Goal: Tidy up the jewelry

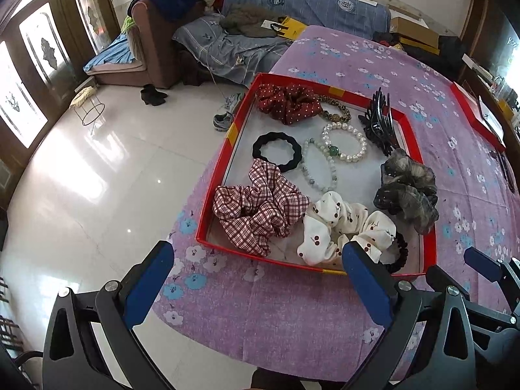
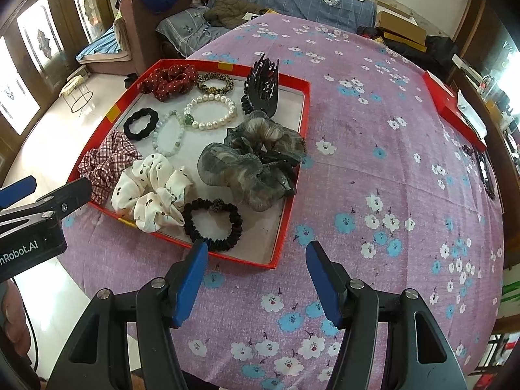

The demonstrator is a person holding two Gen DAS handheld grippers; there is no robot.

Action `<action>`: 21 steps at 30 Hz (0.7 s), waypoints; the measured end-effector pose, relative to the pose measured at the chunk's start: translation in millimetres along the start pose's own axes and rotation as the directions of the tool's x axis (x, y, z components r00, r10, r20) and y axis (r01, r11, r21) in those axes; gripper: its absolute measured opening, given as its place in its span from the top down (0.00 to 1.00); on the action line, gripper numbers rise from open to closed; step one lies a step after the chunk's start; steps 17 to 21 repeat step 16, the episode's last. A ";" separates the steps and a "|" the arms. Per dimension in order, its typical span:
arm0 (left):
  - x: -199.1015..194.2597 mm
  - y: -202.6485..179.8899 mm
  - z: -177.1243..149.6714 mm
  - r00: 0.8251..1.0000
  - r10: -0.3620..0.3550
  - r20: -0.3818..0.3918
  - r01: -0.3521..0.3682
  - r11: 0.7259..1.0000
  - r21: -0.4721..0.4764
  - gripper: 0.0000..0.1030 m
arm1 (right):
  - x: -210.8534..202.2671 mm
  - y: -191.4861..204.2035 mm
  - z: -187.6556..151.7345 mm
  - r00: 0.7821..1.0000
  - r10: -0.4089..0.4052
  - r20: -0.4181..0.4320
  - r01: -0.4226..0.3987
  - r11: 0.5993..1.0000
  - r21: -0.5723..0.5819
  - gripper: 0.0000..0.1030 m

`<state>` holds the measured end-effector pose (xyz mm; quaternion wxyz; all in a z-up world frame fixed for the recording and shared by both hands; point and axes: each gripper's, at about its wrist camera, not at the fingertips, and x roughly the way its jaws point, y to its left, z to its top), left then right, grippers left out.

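Note:
A red tray (image 1: 217,188) (image 2: 294,169) sits on the purple floral tablecloth and holds several hair ties and bracelets: a pearl bracelet (image 1: 344,141) (image 2: 211,110), a jade bead bracelet (image 1: 320,165) (image 2: 169,136), a white cherry scrunchie (image 1: 338,227) (image 2: 152,191), a grey scrunchie (image 1: 408,191) (image 2: 253,162), a black claw clip (image 1: 378,120) (image 2: 261,86) and a black beaded tie (image 2: 213,224). My left gripper (image 1: 258,279) is open and empty just before the tray's near edge. My right gripper (image 2: 256,279) is open and empty at the tray's near right corner.
A second red box (image 2: 455,104) lies at the table's far right edge, with a dark clip (image 2: 486,172) beside it. A sofa piled with clothes (image 1: 208,22) stands beyond the table. Tiled floor (image 1: 97,178) lies to the left.

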<state>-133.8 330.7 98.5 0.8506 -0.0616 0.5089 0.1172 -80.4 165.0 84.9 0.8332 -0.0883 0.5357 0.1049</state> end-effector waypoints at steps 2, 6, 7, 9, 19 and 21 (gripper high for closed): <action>0.0 -0.8 -0.6 1.000 0.002 -0.003 -0.002 1.000 -0.002 0.00 | -0.4 -1.0 -1.1 1.000 0.002 -0.001 -0.002 1.000 0.000 0.35; -2.2 -4.4 -2.0 1.000 0.007 -0.003 -0.007 1.000 -0.006 0.00 | -1.9 -5.8 -3.6 1.000 0.007 0.000 -0.007 1.000 0.006 0.35; -3.1 -5.5 -2.3 1.000 0.012 -0.002 -0.012 1.000 -0.007 0.00 | -2.1 -7.5 -4.5 1.000 0.009 0.000 -0.009 1.000 0.008 0.35; -4.5 -7.1 -2.7 1.000 0.021 -0.001 -0.021 1.000 -0.008 0.00 | -2.3 -11.0 -6.3 1.000 0.015 0.000 -0.015 1.000 0.012 0.35; -10.9 -20.7 -7.4 0.998 0.059 -0.007 -0.059 0.998 -0.021 0.00 | -3.1 -25.9 -12.0 0.999 0.043 0.001 -0.043 0.999 0.014 0.35; -10.9 -20.7 -7.4 0.998 0.059 -0.007 -0.059 0.998 -0.021 0.00 | -3.1 -25.9 -12.0 0.999 0.043 0.001 -0.043 0.999 0.014 0.35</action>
